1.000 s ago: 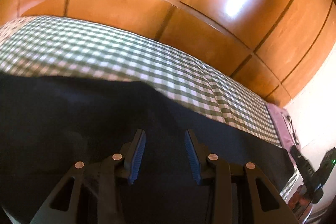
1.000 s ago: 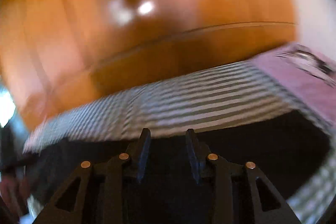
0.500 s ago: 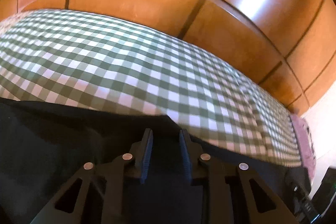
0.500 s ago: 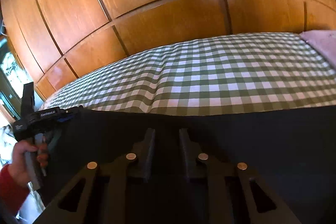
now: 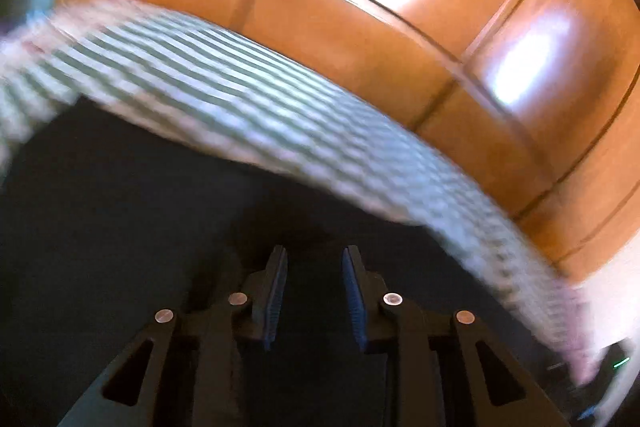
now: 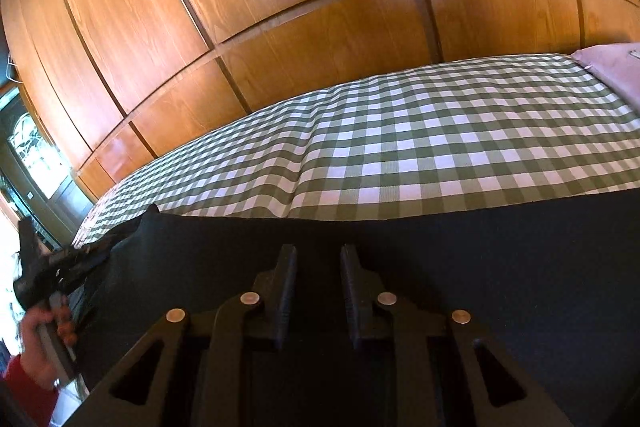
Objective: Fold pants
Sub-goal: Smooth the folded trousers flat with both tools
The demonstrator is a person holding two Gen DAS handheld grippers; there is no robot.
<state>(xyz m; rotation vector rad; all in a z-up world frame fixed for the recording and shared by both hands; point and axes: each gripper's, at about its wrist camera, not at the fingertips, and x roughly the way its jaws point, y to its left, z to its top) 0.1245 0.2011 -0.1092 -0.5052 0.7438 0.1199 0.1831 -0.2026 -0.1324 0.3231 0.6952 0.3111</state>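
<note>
We see dark pants [image 6: 460, 267] spread on the near part of a checked sheet [image 6: 420, 147]. Wood panels [image 6: 320, 27] behind, pink cloth [image 6: 612, 71] far right, window [image 6: 32, 155] far left. Left gripper [image 5: 314, 269] & right gripper [image 6: 318, 267] w/ jaws narrowly apart over pants, nothing held. Left-wrist view blurred.

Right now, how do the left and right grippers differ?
The left gripper has blue finger pads; the right gripper has black ones. The left's view is motion-blurred; the right's is sharp. Both have parted jaws over the dark pants on the green-and-white checked bedsheet.
</note>
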